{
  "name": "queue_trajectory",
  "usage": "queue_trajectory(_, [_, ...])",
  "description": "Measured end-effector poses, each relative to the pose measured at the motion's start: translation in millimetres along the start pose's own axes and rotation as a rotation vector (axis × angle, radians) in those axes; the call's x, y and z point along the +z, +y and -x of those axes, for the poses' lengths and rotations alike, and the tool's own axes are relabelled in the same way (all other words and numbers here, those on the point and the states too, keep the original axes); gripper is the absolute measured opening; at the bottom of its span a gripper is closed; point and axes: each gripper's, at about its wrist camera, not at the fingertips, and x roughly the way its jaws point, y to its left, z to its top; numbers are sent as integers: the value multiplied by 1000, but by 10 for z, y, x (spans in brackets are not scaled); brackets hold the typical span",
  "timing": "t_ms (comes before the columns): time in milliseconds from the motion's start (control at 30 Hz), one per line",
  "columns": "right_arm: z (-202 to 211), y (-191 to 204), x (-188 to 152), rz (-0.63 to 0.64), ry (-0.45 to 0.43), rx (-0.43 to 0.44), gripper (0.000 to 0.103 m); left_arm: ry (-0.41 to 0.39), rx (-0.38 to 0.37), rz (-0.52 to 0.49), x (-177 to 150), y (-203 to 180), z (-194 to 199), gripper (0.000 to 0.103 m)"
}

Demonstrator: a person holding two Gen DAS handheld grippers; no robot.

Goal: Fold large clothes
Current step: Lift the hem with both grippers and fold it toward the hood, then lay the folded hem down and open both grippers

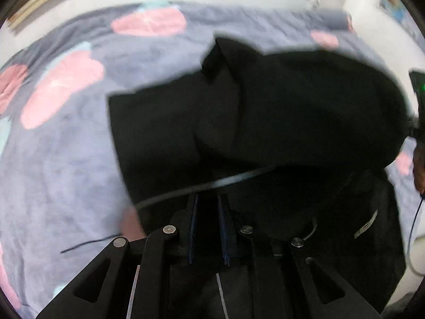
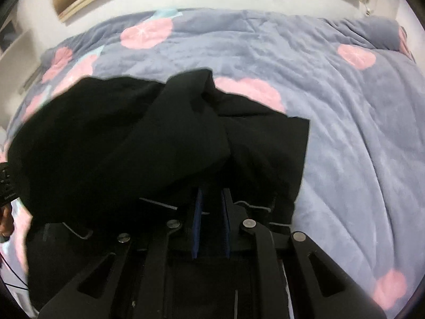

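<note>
A large black garment (image 1: 265,122) lies bunched on the bed, with white drawstrings and a small label near its lower edge. In the left wrist view my left gripper (image 1: 208,199) sits over the garment's near edge, its blue pads a narrow gap apart with dark cloth between them. In the right wrist view the same black garment (image 2: 132,143) lifts up in folds ahead of my right gripper (image 2: 212,194), whose blue pads also stand a narrow gap apart with dark cloth between them. Whether either pair pinches the cloth is hard to tell against the black.
The bed is covered by a grey-blue quilt (image 2: 345,133) with pink round patches. A white wall and a wooden frame (image 2: 79,2) stand behind the bed. The other gripper's body shows at the right edge of the left wrist view (image 1: 418,85), and a thin cable hangs there.
</note>
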Motion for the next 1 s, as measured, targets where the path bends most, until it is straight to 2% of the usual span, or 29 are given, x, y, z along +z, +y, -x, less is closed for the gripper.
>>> queue_trajectory(33, [99,1,53,-11,-10,4,35,-39,5,14,76,22,149,16])
queue_trajectory(100, [254,28,174,-29,-35,35,45,-108,6,30,263,9,431,16])
queue_trajectory(233, [543,314,412,-2,-70,113,45,-214,-41,10,668,-200,788,17])
queue_trajectory(300, [538,508,565,14,-60,168,45,-218,-67,-1,840,-333,791,19])
queue_trajectory(433, [365,879,606,66,-26,178,45,-161,-92,-9,929,-606,599,19])
queue_trajectory(567, [120,1094,393,87,35,172,45,-89,-132,-1,730,-720,312,19])
queue_trajectory(667, [-145,1042,179,91,97,149,45,-50,-144,-7,547,-759,113,19])
queue_trajectory(833, [-596,902,-311,43,220,148,45,64,-166,38,94,-727,-306,19])
queue_trajectory(900, [-719,873,-462,24,234,139,45,80,-173,62,-42,-710,-423,19])
queue_trajectory(1000, [-849,881,-574,30,208,109,45,70,-170,110,-182,-695,-568,19])
